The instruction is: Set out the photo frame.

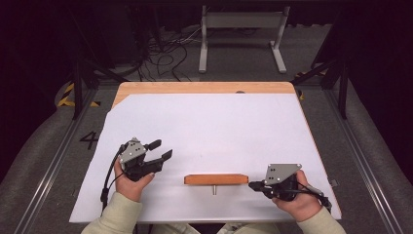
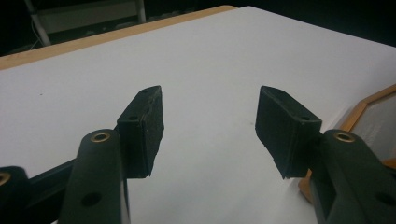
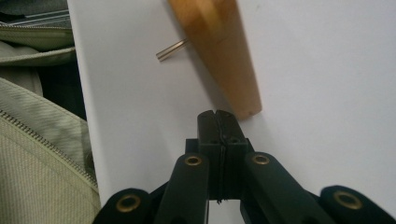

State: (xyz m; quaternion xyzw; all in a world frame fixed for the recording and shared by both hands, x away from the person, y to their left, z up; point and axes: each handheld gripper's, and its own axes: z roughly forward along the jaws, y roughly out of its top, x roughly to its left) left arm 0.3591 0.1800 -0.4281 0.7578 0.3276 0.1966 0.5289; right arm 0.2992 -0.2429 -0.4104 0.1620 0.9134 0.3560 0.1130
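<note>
A flat wooden block (image 1: 215, 179) lies on the white sheet near the front edge, and a short metal pin (image 1: 214, 189) sticks out of its near side. My left gripper (image 1: 163, 149) hovers to the left of the block, open with nothing between its jaws; in the left gripper view it (image 2: 210, 126) frames bare sheet, with the block's edge (image 2: 359, 114) at the right. My right gripper (image 1: 252, 185) is shut and empty, its tips just off the block's right end. The right gripper view shows the closed tips (image 3: 218, 114) beside the block's corner (image 3: 224, 51) and the pin (image 3: 170, 49).
The white sheet (image 1: 209, 126) covers most of the wooden table (image 1: 204, 87). A metal stand (image 1: 241, 29) and loose cables (image 1: 165, 53) lie on the floor beyond the far edge. A light jacket sleeve (image 3: 37, 154) is close on the right gripper's left.
</note>
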